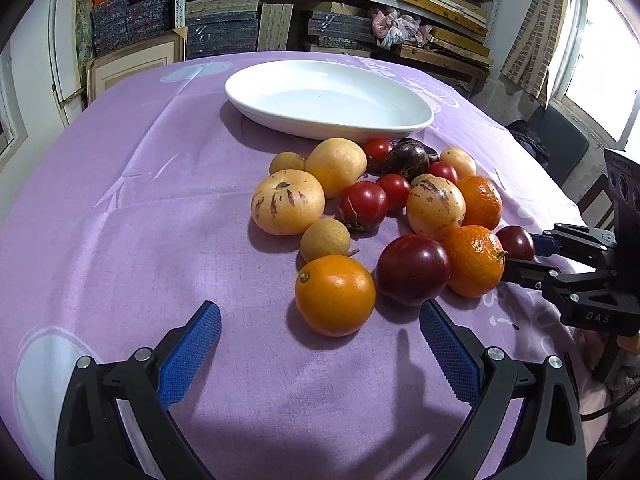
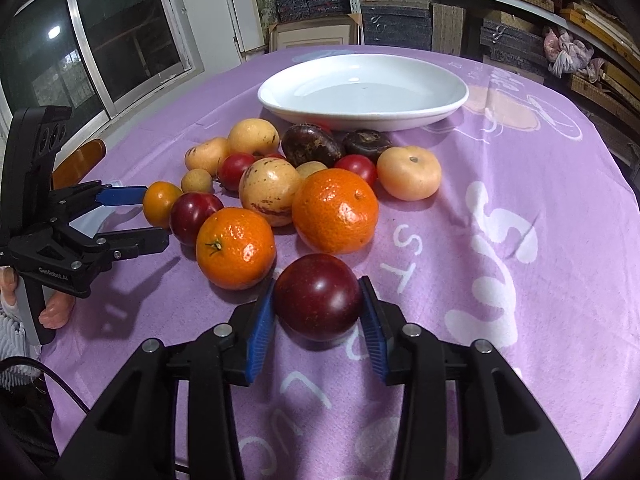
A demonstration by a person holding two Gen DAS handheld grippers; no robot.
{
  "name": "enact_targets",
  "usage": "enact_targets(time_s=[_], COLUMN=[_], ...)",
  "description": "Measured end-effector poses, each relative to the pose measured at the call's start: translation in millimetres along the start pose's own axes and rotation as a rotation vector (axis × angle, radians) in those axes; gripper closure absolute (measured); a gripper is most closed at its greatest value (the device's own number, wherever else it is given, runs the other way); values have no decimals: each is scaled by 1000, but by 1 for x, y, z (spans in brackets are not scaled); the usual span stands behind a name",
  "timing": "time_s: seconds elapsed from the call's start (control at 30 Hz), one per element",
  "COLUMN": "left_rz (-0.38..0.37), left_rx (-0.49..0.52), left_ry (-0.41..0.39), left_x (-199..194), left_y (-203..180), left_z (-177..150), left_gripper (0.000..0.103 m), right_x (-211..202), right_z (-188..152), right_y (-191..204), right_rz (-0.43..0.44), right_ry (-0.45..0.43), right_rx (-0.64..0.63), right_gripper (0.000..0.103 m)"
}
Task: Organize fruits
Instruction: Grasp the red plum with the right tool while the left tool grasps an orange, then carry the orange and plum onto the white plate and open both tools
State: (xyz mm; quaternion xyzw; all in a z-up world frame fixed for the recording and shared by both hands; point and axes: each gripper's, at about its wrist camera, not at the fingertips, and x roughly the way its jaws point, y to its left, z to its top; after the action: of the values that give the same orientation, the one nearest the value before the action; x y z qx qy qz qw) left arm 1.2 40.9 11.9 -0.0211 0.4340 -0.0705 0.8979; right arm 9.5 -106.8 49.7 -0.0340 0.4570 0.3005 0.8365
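Right gripper (image 2: 318, 304) pinches a dark plum (image 2: 318, 296); left gripper (image 1: 320, 328), spread, hides nothing.

Plum (image 2: 318, 296) between the right tongs (image 2: 318, 320): dark red
Pads (image 2: 260, 328): blue, cross-hatched
Oranges (image 2: 335, 210) beyond: bright orange
Plate (image 2: 440, 108): white
Counter cloth (image 2: 560, 240): lilac, white lettering
Speckled fruit (image 1: 288, 206) ahead of left tongs (image 1: 320, 328): pale yellow, brown streaks

Glossy white plate (image 1: 416, 116), matt purple cloth (image 1: 120, 220), shiny smooth plum (image 2: 318, 297).

Bare bench (image 1: 140, 208) left of fruit pile (image 1: 380, 208); pile blocking the path toward the white dish (image 1: 328, 98).
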Motion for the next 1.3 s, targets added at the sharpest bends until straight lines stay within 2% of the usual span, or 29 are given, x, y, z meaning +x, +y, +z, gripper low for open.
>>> enact_targets(time_s=[0.03, 0.1, 0.17, 0.2, 0.3, 0.47, 0.6, 0.7, 0.77, 0.8, 0.83, 0.9, 1.0, 1.03, 1.07, 1.1, 1.13, 1.2, 1.23, 1.3], left_rz=[18, 30, 37, 35, 60, 45, 43, 33, 37, 30, 21, 20, 17, 5, -14, -35, -48, -44, -42, -50], left_rx=[0, 1, 4, 2, 22, 25, -13, -30, -36, -36, -40, -42, -60, -75, -90, -104, -112, -98, -94, -95], left_ry=[-9, -25, -12, 4, 8, -4, -64, -127, -172, -179, -183, -183, -164, -157, -152, -150, -149, -147, -146, -138], left_x=[-1, -4, -3, 1, 5, 4, -14, -37, -45, -45, -42, -32, -5, 4, 9, 12, 14, 17, 18, 20], left_y=[0, 0, -1, -1, -5, -8, -3, 0, 0, 0, -1, -3, -2, 0, 2, 4, 5, 4, 4, 5], left_z=[1, 1, 3, 4, 4, 3, 8, 29, 52, 63, 75, 96, 120, 125, 127, 128, 127, 125, 124, 125], left_gripper=[3, 13, 53, 61, 63, 64, 64, 64, 64, 64, 64, 64, 64, 64, 64, 64, 64, 64, 64, 64], right_x=[0, 1, 1, 1, 1, 2, 1, -11, -24, -30, -36, -44, -41, -37, -33, -35, -37, -37, -32, -17], right_z=[0, -1, -1, -1, -1, -2, -1, 1, 3, 4, 7, 14, 32, 35, 36, 34, 29, 18, 15, 11], right_y=[-1, -1, -2, -2, -3, -3, -6, -13, -16, -18, -21, -28, -35, -36, -35, -34, -29, -17, -14, -12], right_rz=[0, 1, 1, 1, 3, 5, 16, 50, 48, 47, 44, 45, 20, 39, 74, 95, 91, 14, -5, 32], right_ry=[0, 0, -1, -1, -2, -3, -8, -49, -101, -125, -144, -176, -151, -118, -81, -79, -87, -92, -76, -29], right_rx=[0, 0, 0, 0, 1, 2, 15, 50, 59, 62, 73, 97, 81, 72, 70, 73, 55, -10, -26, -21], right_gripper=[63, 63, 63, 63, 63, 63, 62, 63, 73, 97, 102, 102, 102, 101, 95, 83, 61, 46, 46, 46])
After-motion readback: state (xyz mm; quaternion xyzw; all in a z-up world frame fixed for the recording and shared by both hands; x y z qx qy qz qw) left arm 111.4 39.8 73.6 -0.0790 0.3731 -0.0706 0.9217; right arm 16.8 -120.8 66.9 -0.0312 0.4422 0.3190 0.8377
